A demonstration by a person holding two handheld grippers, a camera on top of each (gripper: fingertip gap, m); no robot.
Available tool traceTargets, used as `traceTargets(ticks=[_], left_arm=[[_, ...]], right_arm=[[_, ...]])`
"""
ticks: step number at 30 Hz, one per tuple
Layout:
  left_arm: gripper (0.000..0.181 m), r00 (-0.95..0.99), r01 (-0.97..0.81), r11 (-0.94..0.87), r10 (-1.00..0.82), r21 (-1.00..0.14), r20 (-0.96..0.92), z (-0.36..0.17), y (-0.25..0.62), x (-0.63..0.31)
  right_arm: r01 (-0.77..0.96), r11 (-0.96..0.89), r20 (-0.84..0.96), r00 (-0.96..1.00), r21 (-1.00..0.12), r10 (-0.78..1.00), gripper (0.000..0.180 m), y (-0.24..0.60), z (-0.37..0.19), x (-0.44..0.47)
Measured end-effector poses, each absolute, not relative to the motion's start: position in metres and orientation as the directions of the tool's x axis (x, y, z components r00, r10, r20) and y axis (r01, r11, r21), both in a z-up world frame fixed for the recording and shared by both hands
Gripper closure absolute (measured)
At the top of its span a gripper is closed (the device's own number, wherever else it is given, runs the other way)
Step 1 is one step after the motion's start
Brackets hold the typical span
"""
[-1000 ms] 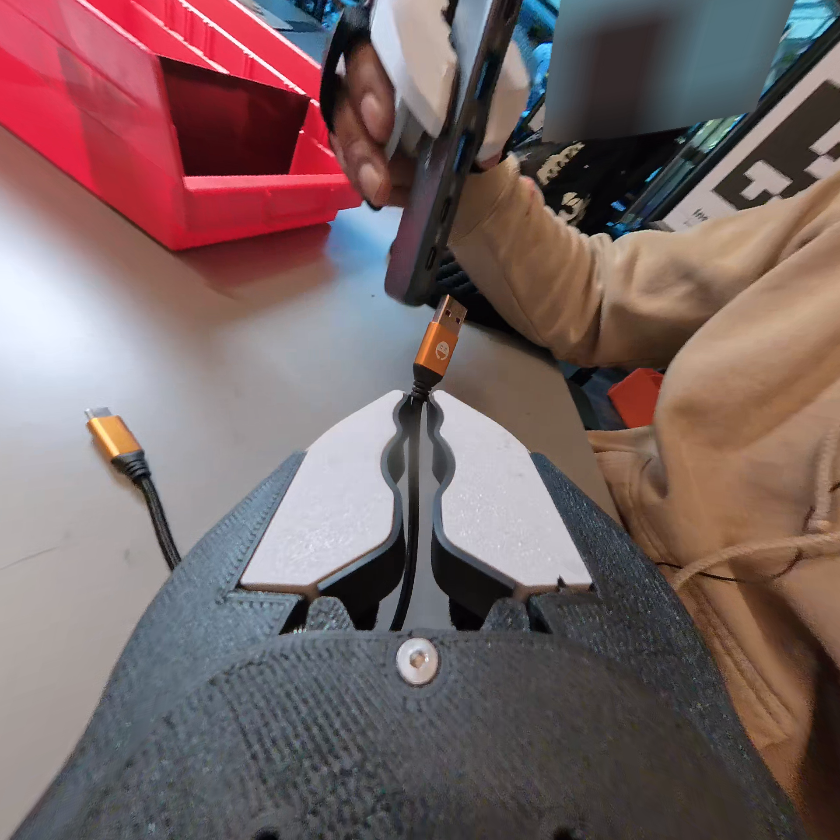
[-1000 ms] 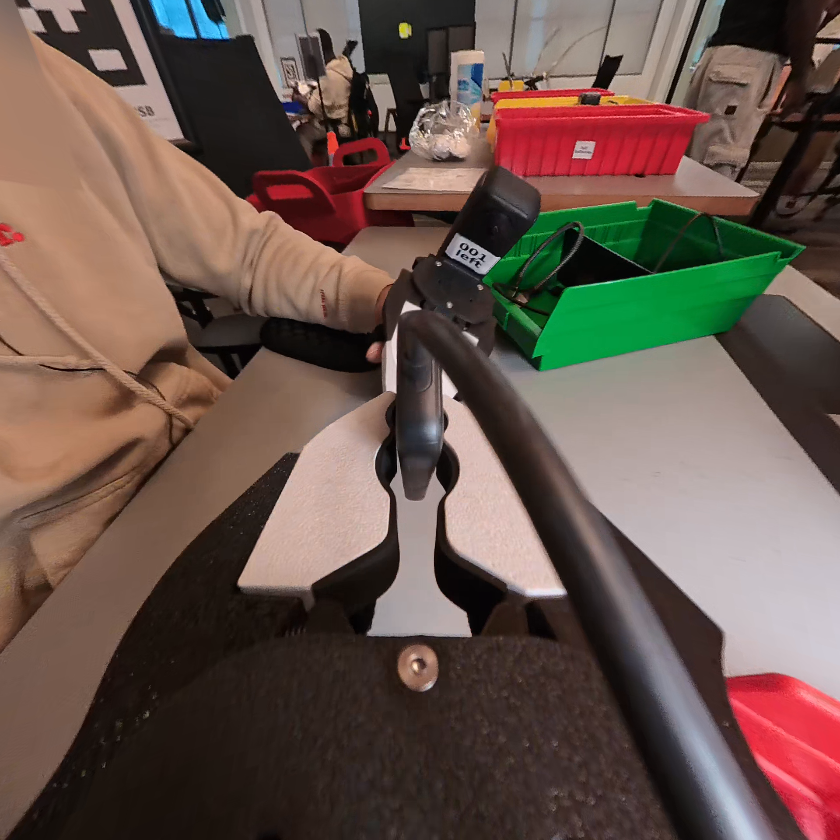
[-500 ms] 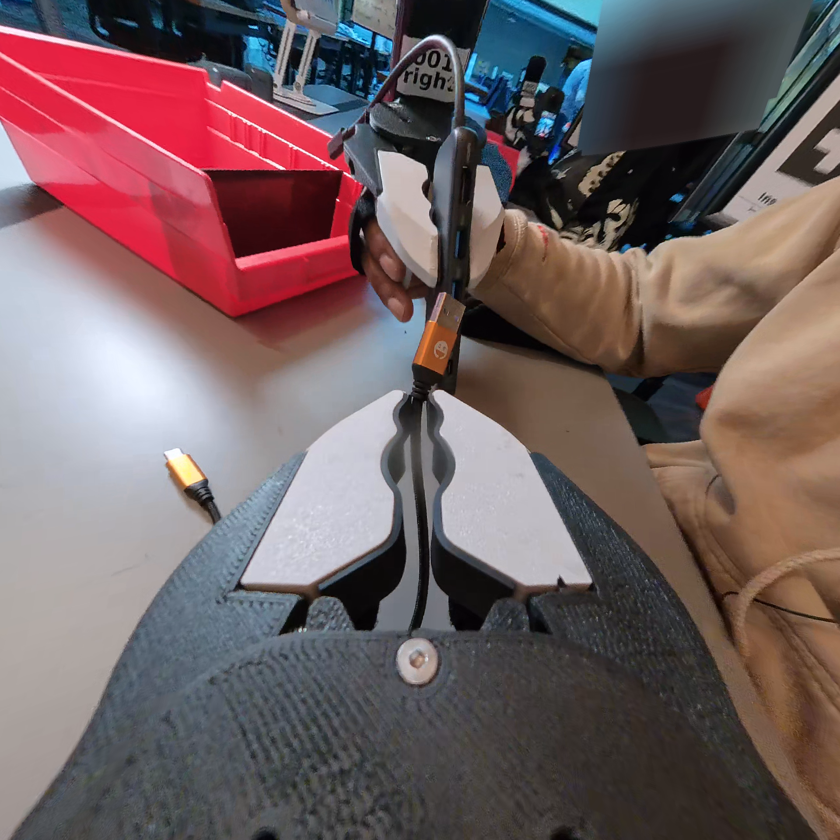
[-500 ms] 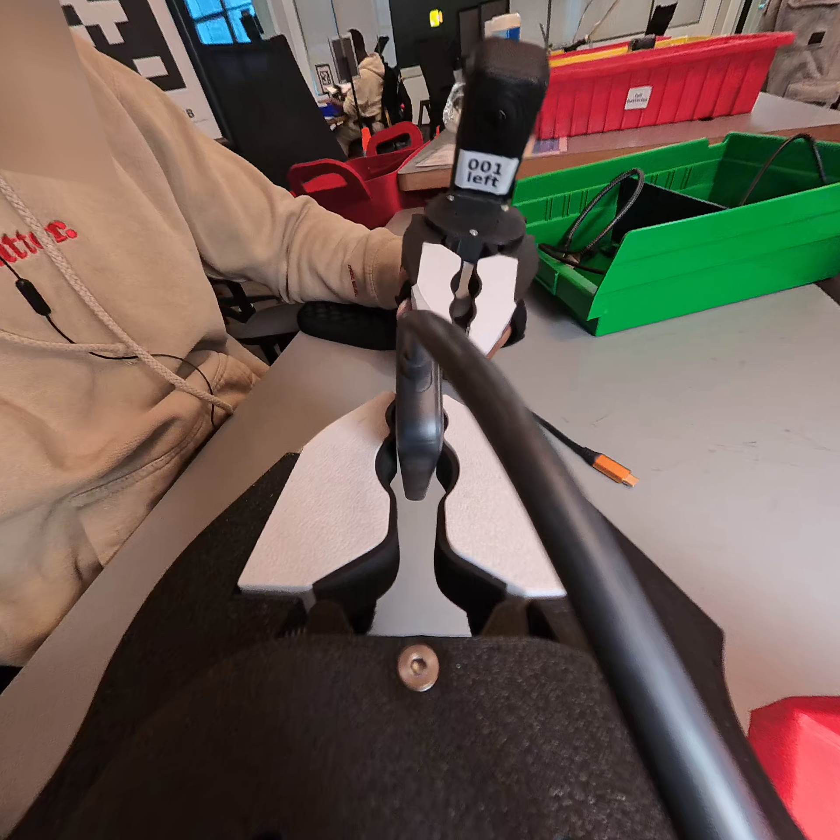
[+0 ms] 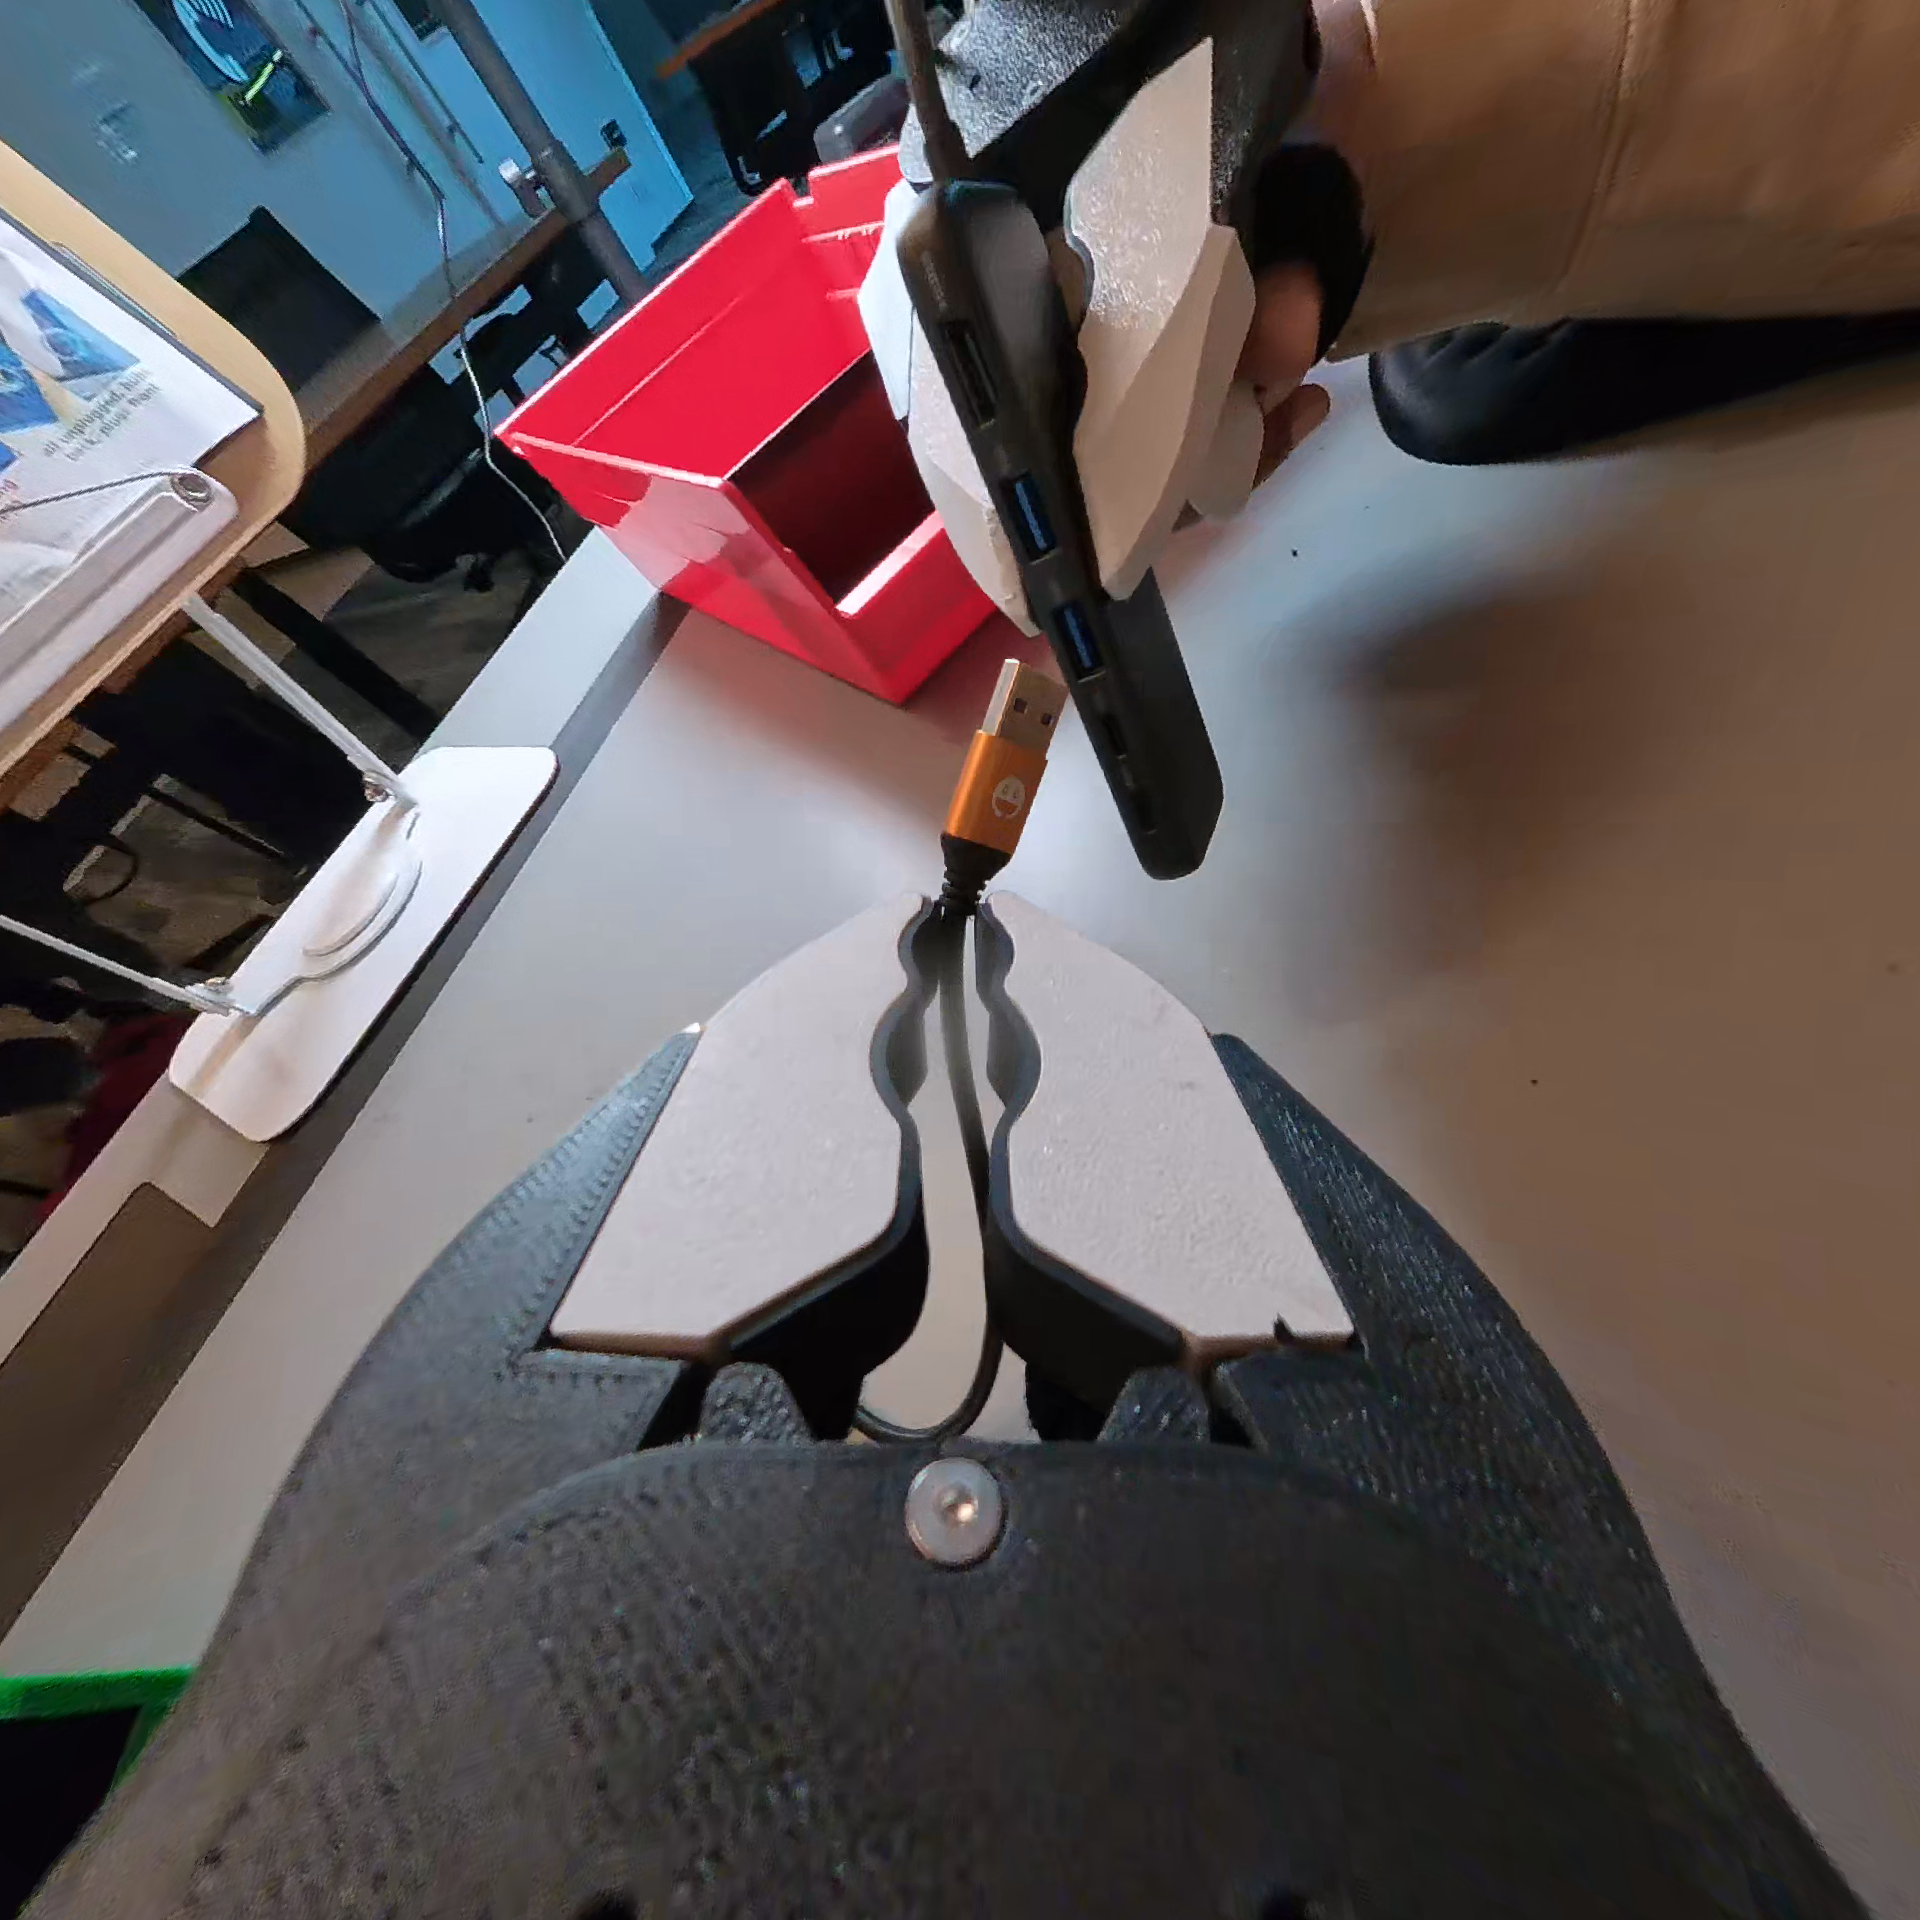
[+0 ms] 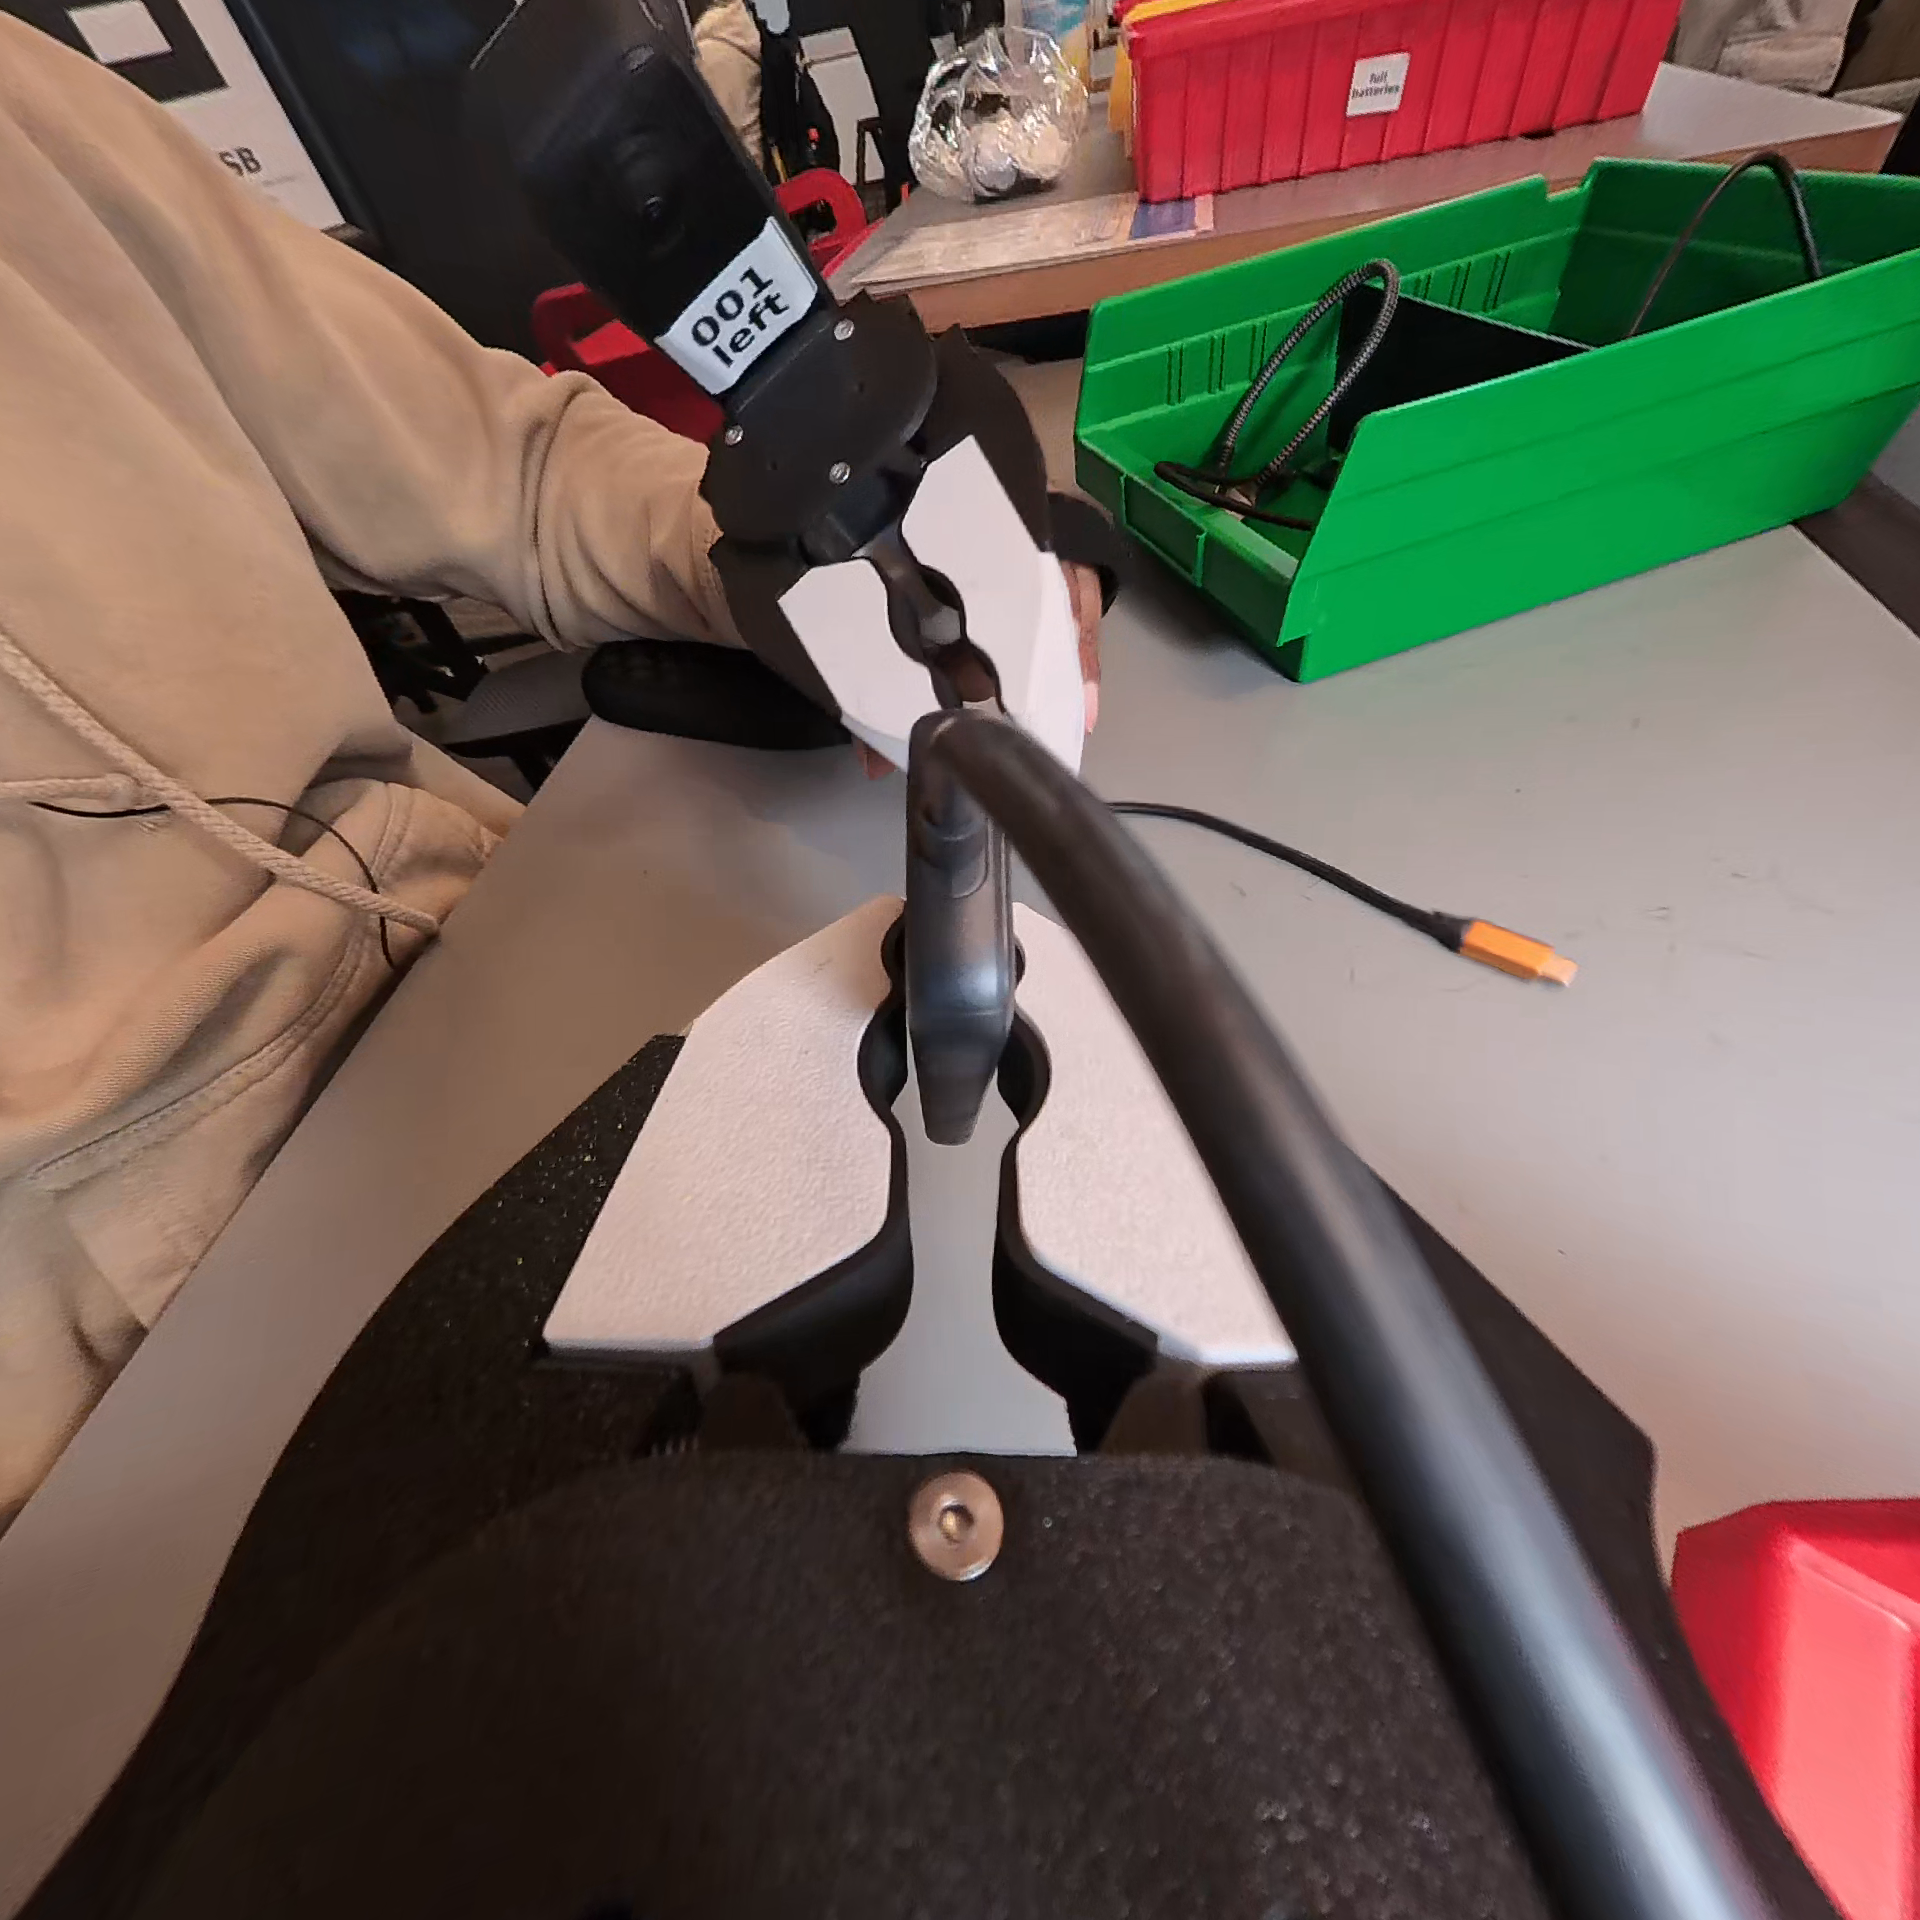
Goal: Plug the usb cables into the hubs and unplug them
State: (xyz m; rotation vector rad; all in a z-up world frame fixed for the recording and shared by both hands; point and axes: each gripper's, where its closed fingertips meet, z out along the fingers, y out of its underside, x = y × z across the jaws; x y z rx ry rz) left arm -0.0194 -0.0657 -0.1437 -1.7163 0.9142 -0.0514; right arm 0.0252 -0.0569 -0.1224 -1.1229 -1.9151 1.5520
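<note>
Left gripper (image 5: 961, 909), black textured body with white fingers (image 5: 769, 1132), pinching a thin black braided usb cable (image 5: 961, 1101) just behind its orange metal sleeve. Orange-sleeved silver USB-A plug (image 5: 1006, 769) sticking out past the fingertips, tilted slightly right, tip just beside the port edge of the hub, not inserted.

Slim dark grey rectangular usb hub (image 5: 1081, 540) hanging diagonally above the grey desk (image 5: 1507, 935), clamped between the white fingers of the right gripper (image 5: 1060, 416). Row of ports along the hub's near edge, two with blue inserts; plug tip closest to the lower blue one. Bare hand (image 5: 1283, 343) and beige sleeve behind the right gripper, upper right of the hub.

From the right wrist view: hub (image 6: 956, 997) seen edge-on, pinched between the white fingers (image 6: 758, 1164) of the right gripper (image 6: 954, 925), thick black hub lead (image 6: 1299, 1195) arching from the hub's far end toward the lower right. Left gripper (image 6: 940, 665) beyond the hub, fingers pressed together on the cable.

Other end of the cable (image 6: 1299, 868) lying on the desk (image 6: 1558, 1195) right of the hub, ending in a small orange connector (image 6: 1507, 954). Green plastic bin (image 6: 1538, 457) farther right of the hub and behind it, black cables inside. Red plastic bin (image 5: 769, 457) left of the hub in the left wrist view, open and tipped. Person in a beige hoodie (image 6: 187, 623) left of the hub.
</note>
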Motion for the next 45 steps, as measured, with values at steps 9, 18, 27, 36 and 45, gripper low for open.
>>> traceTargets(ticks=[9,18,27,36,45], left_arm=[[0.172,0.603,-0.322,-0.538,-0.751,-0.779,0.269,-0.177,-0.088,-0.001],[0.148,0.594,-0.535,-0.384,-0.805,-0.753,-0.011,-0.190,-0.096,-0.014],[0.146,0.485,-0.814,-0.319,-0.833,-0.486,-0.266,-0.212,-0.127,-0.081],[0.166,0.357,-0.907,-0.271,-0.900,-0.321,-0.249,-0.223,-0.127,-0.085],[0.177,0.376,-0.875,-0.352,-0.927,-0.332,-0.008,-0.224,-0.139,-0.068]], right_arm=[[0.337,0.044,-0.161,-0.557,-0.940,0.815,0.167,-0.047,-0.121,0.030],[0.323,0.015,-0.162,-0.513,-0.946,0.843,0.167,-0.031,-0.118,0.035],[0.319,0.002,-0.168,-0.504,-0.948,0.847,0.167,-0.027,-0.118,0.034],[0.318,0.005,-0.165,-0.505,-0.948,0.847,0.167,-0.029,-0.118,0.033],[0.313,0.013,-0.152,-0.498,-0.950,0.854,0.166,-0.029,-0.117,0.033]])
